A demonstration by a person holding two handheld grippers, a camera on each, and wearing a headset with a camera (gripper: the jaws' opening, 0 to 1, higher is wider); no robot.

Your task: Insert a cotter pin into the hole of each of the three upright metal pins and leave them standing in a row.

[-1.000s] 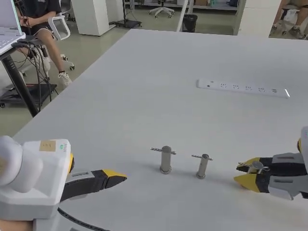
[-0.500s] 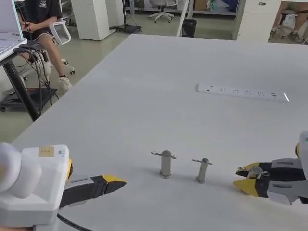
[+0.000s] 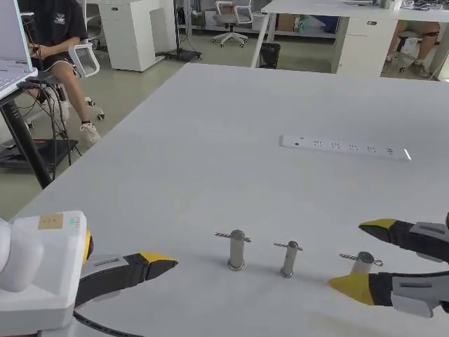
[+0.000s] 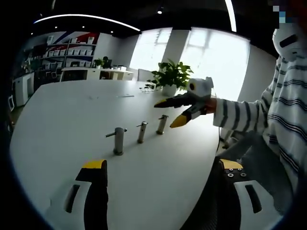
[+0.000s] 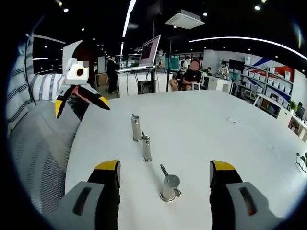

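Work looks done: three metal pins (image 3: 290, 258) stand in a row, each with a cotter pin (image 3: 232, 236) through it. Right gripper (image 3: 347, 254) is wide open and empty, with the last pin (image 3: 362, 262) between its jaws. Left gripper (image 4: 162, 165) is open and empty too, with the pins ahead of it.

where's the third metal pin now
In the head view the third metal pin stands at the row's right end, between the open jaws of the right hand-held gripper.
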